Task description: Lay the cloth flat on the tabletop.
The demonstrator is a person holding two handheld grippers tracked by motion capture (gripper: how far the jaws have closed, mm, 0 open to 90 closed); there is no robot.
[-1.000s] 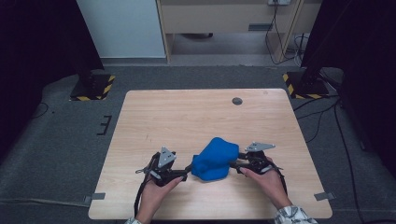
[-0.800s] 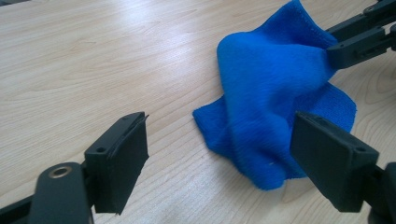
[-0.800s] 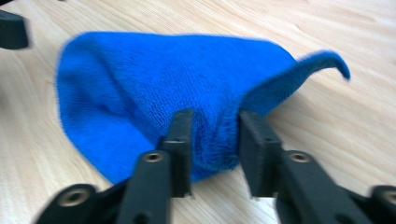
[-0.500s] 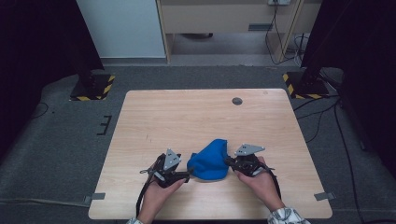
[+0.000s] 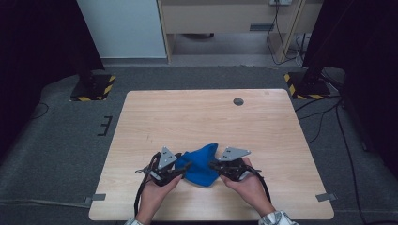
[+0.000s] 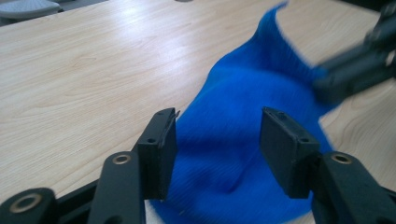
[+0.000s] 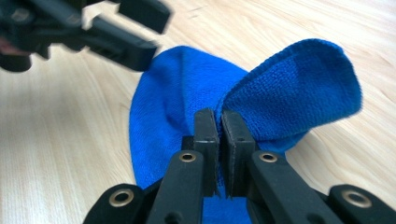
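On the near half of the wooden surface (image 5: 206, 117) lies a blue cloth (image 5: 202, 166), bunched between both grippers, its underside and near edge hidden. Left gripper (image 6: 217, 142) has jaws apart with the cloth between them, pads not pressing; they have just been closing. Right gripper (image 7: 217, 140) is clamped on a cloth fold that curls up beside its jaws; the pinched edge itself is hidden between the pads. Other gripper in each gripper view is blurred. Forearms cut off at bottom of high view. Small dark round spot (image 5: 238, 101) near far edge, hard to identify. No readable writing
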